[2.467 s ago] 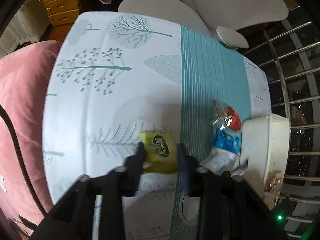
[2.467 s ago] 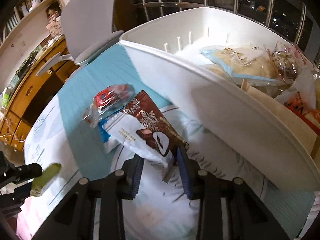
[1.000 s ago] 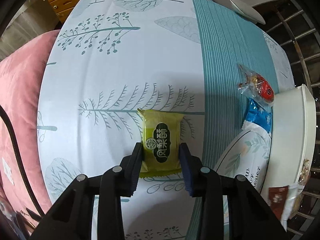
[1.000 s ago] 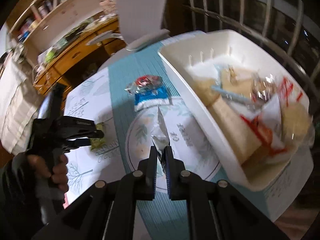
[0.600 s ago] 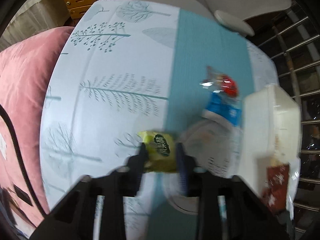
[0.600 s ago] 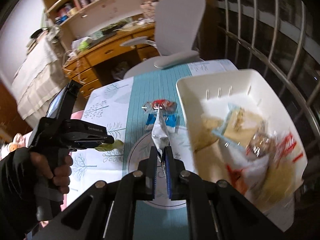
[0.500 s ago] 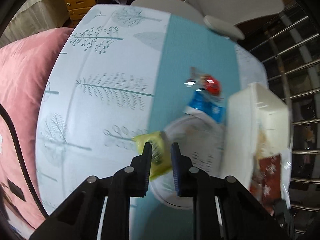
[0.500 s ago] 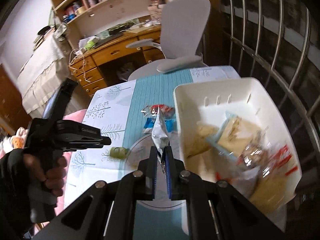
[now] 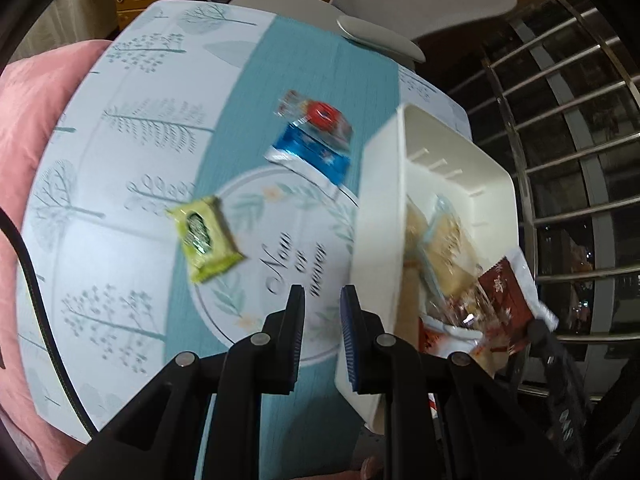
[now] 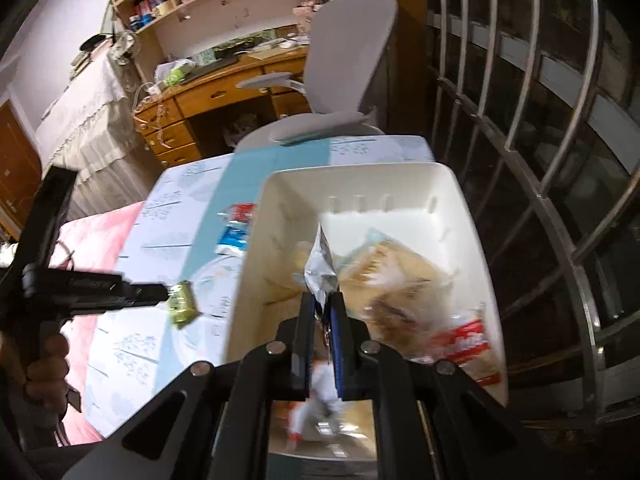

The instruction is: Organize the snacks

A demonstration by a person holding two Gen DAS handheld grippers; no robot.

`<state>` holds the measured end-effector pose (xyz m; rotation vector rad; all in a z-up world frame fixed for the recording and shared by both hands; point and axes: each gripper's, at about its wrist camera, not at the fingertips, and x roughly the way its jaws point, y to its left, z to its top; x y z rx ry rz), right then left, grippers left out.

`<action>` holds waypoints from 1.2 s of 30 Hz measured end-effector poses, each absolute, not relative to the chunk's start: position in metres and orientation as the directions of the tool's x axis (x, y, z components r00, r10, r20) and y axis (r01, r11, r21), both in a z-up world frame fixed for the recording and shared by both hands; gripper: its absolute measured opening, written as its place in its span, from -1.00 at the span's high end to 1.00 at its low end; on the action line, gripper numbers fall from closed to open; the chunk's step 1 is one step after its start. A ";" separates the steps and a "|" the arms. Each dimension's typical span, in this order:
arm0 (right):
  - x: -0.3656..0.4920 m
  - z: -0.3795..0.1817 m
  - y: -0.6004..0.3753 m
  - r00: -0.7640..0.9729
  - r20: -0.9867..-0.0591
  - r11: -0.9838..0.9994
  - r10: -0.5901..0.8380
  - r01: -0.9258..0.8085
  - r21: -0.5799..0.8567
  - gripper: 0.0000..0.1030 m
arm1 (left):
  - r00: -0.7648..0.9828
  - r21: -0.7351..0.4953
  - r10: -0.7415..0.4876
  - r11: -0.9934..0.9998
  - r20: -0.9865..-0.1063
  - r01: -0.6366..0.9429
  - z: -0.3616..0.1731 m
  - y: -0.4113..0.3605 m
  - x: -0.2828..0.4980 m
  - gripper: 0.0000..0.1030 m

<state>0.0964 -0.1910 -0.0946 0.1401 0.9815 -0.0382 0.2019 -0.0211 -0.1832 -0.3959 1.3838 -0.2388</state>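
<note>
A white bin (image 9: 380, 216) (image 10: 472, 216) stands at the table's right and holds several snack packets. My right gripper (image 10: 323, 300) is shut on a brown-and-silver chocolate packet (image 10: 320, 268) (image 9: 504, 292) and holds it above the bin. My left gripper (image 9: 322, 292) has its jaws a little apart with nothing between them. The green snack packet (image 9: 206, 238) (image 10: 182, 304) is blurred, tilted, off my fingers, left of the bin; I cannot tell whether it rests on the cloth. A red packet (image 9: 320, 116) and a blue packet (image 9: 310, 152) lie beyond it.
The table wears a white tree-print cloth with a teal stripe (image 9: 280, 80). A grey office chair (image 10: 340, 64) stands behind the table, a wooden desk (image 10: 224, 92) beyond it. A pink cushion (image 9: 36, 96) lies left. Metal window bars (image 10: 540, 140) run along the right.
My left gripper has let go of the green packet, which now sits off to the left of the jaws. My right gripper has carried the chocolate packet over the bin.
</note>
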 end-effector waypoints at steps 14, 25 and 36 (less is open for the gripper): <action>0.112 -0.112 -0.223 0.466 -0.881 0.992 0.081 0.050 0.117 0.33 | 0.229 -0.318 -0.258 0.904 -0.939 -0.287 -0.216 -0.001 0.193 0.00; 0.176 -0.094 -0.181 0.432 -0.880 0.977 0.199 -0.154 0.145 -0.08 | 0.208 -0.261 -0.189 0.873 -0.960 -0.412 -0.244 0.036 0.211 -0.16; 0.285 -0.088 -0.111 0.279 -0.943 0.904 0.179 -0.425 0.046 -0.46 | 0.148 -0.219 -0.170 0.873 -0.974 -0.435 -0.263 0.042 0.228 -0.16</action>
